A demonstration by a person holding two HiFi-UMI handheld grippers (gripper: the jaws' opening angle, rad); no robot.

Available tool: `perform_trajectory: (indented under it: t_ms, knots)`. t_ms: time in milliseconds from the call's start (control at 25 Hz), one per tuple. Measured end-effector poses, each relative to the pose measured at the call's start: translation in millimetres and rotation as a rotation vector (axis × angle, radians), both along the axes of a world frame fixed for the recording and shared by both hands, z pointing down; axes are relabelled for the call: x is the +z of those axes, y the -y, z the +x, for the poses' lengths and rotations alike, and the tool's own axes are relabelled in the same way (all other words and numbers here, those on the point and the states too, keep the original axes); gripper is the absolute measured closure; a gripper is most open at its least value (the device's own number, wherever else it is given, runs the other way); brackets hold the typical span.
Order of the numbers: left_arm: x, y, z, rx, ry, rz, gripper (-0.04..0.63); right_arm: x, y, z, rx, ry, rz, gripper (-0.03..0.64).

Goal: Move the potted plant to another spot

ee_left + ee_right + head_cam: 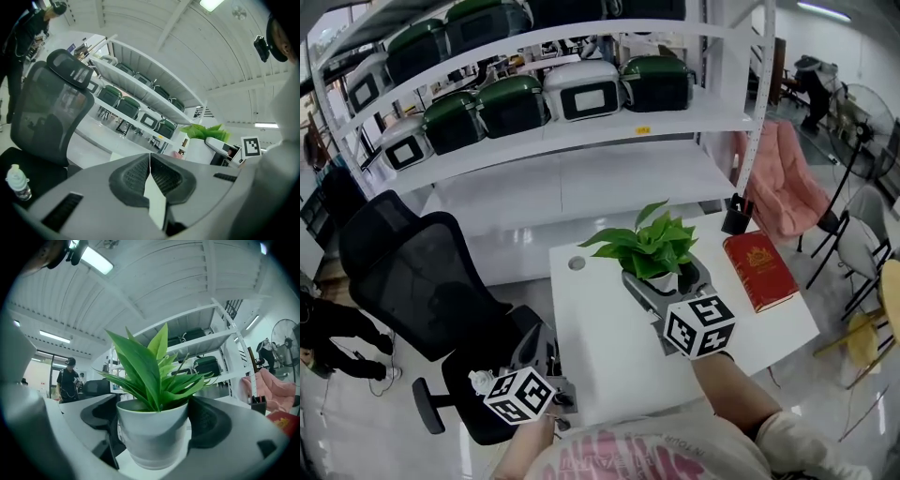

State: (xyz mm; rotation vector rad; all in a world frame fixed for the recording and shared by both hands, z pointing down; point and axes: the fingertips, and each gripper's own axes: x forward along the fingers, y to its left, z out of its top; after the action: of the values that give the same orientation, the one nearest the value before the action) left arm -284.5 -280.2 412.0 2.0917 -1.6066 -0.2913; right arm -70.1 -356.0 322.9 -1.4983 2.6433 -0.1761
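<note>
The potted plant [649,246] has green leaves in a white pot [152,437]. It is over the middle of the white table [600,328]; whether it rests on the table I cannot tell. My right gripper [662,287] is shut on the pot, with one black pad [213,420] pressed against each side. My left gripper [546,370] is low at the table's left front corner, above the chair seat. It is shut [150,157] with nothing between its pads. The left gripper view also shows the plant [206,132] off to the right.
A red book [759,270] and a black pen holder [736,217] lie on the table's right side. A black office chair [422,272] stands to the left, with a water bottle [18,180] on its seat. Behind is a white shelf [581,131] with green cases, and a pink chair [787,183] at right.
</note>
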Motion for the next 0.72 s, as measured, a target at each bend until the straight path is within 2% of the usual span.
perform_trajectory:
  t_ms: [320,720]
  knots:
    - [-3.0,-39.5,5.1,-0.114,-0.014,-0.009,0.571,-4.5,-17.4,-8.3,-0.118,-0.006,-0.011,0.123]
    - [4.0,-107.1,15.4,-0.218,0.012,-0.030,0.571,5.6,-60.2,-15.5,-0.234,0.005,-0.031,0.123]
